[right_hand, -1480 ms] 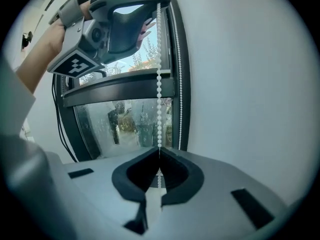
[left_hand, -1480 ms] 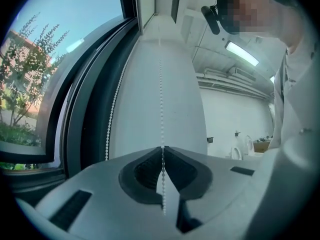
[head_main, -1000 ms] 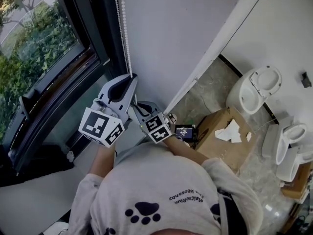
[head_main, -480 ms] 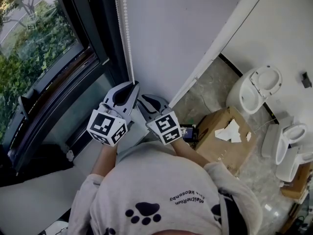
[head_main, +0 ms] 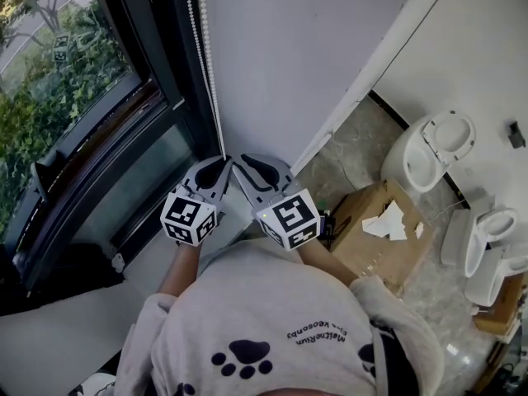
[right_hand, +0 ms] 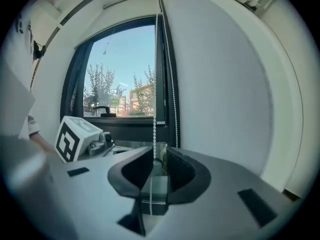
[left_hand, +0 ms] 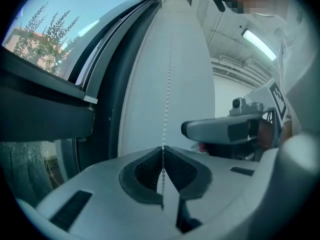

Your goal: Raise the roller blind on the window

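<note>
Left tool (left_hand: 163, 151) is clamped on bead chain (left_hand: 168, 84), which hangs at right edge of window frame (head_main: 165, 73), beside white wall (head_main: 313, 56). Right tool (right_hand: 160, 160): jaws just opened, now apart, chain btw them, not gripped.

Glossy white plastic bead chain (left_hand: 165, 114), smooth matt white wall (head_main: 313, 48), rough brown cardboard box (head_main: 363, 250)

Light grey T-shirt (head_main: 272, 320), and a pale grey gripper in each hand
There's a dark paw print (head_main: 239, 357) on the shirt with a line of small dark lettering (head_main: 318, 330) beside it; the left gripper (head_main: 219, 165) and right gripper (head_main: 241, 165) are smooth moulded shells with dark ribbed pads (left_hand: 177, 171), and each carries a white cube, left cube (head_main: 188, 218) and right cube (head_main: 289, 219), printed with black square markers
</note>
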The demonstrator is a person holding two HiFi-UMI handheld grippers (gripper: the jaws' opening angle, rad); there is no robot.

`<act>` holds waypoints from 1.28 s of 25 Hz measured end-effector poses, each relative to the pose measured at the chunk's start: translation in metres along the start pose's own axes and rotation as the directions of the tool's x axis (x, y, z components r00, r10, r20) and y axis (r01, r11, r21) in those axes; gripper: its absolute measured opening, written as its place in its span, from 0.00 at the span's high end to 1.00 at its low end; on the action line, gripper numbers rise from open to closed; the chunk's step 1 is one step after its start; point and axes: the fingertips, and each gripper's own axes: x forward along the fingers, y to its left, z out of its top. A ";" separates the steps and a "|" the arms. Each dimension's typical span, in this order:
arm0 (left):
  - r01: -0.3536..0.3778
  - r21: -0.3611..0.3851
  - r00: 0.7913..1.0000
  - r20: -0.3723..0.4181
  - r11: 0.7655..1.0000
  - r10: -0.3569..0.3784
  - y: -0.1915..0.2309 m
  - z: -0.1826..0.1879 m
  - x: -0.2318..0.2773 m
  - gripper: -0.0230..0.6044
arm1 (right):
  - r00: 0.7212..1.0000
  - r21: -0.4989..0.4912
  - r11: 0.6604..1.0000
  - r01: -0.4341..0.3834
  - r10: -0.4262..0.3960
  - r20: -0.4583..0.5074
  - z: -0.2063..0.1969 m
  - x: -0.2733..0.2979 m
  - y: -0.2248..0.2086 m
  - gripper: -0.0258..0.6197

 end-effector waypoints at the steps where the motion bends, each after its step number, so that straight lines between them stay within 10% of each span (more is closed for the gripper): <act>1: 0.003 -0.004 1.000 -0.001 1.000 -0.003 -0.001 -0.003 0.000 0.93 | 1.000 -0.004 1.000 -0.003 0.003 0.012 0.006 -0.001 0.002 0.83; 20: 0.073 -0.050 0.997 -0.002 0.996 -0.073 -0.026 -0.022 0.003 0.93 | 0.976 -0.102 0.994 -0.027 0.048 0.212 0.132 -0.004 0.008 0.90; 32: 0.004 -0.048 0.998 -0.070 0.999 -0.008 -0.006 -0.061 0.002 0.93 | 0.987 -0.067 0.998 -0.020 0.030 0.157 0.095 0.016 0.007 0.94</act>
